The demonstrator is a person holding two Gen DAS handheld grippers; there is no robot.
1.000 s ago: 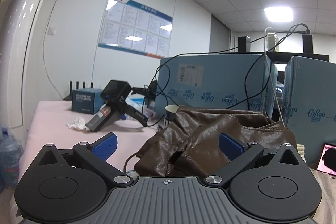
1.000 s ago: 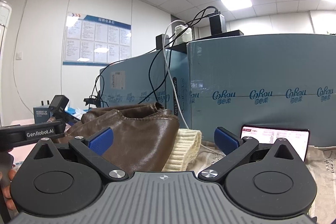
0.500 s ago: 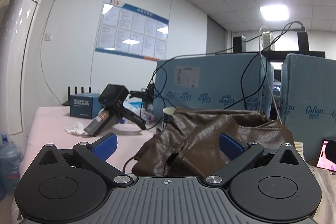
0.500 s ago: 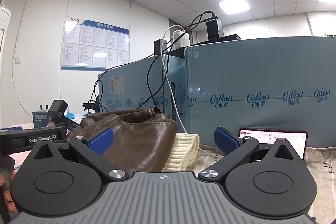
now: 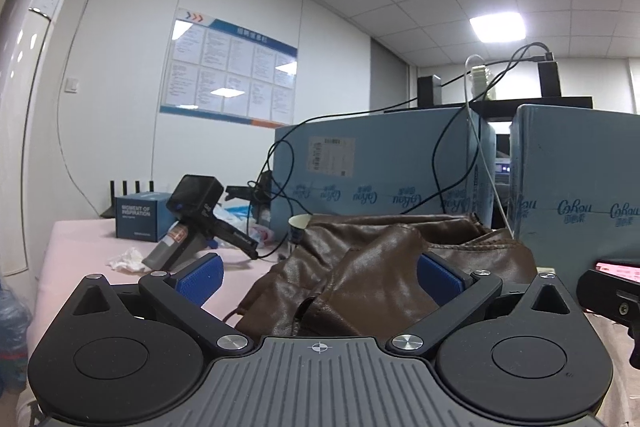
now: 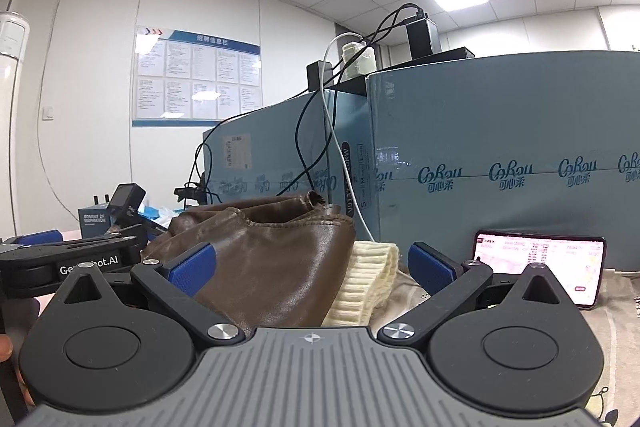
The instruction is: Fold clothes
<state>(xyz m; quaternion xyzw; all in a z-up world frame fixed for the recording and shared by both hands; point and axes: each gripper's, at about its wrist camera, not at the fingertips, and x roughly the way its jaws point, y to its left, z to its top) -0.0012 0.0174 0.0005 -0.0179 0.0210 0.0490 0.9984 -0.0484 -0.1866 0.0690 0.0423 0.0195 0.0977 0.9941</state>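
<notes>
Compared with a second ago, not much has moved on our end: both views have crept a little nearer the clothes pile, and in the left wrist view the right tongs now poke in at the right edge, which they didn't before. The blue boxes [image 5: 380,171] also sit a bit further right in that view than they did.

Our left tongs [image 5: 318,277] are spread wide, blue pads well apart, pinching nothing. The brown leather jacket [image 5: 380,279] lies crumpled on the pink table [image 5: 76,247] right ahead, and its near folds sit between the two pads, though we can't tell if either pad actually touches it.

Our right tongs [image 6: 312,263] are spread wide too, nothing gripped. From here the jacket [image 6: 276,263] fills the left half of the gap, close against the left pad, and a cream knit piece [image 6: 368,275] pokes out from under its right edge, more toward the middle. A lit phone [image 6: 540,267] leans against the boxes [image 6: 500,167] off to the right, and the left tongs [image 6: 28,241] show at the far left, just beside the jacket.
</notes>
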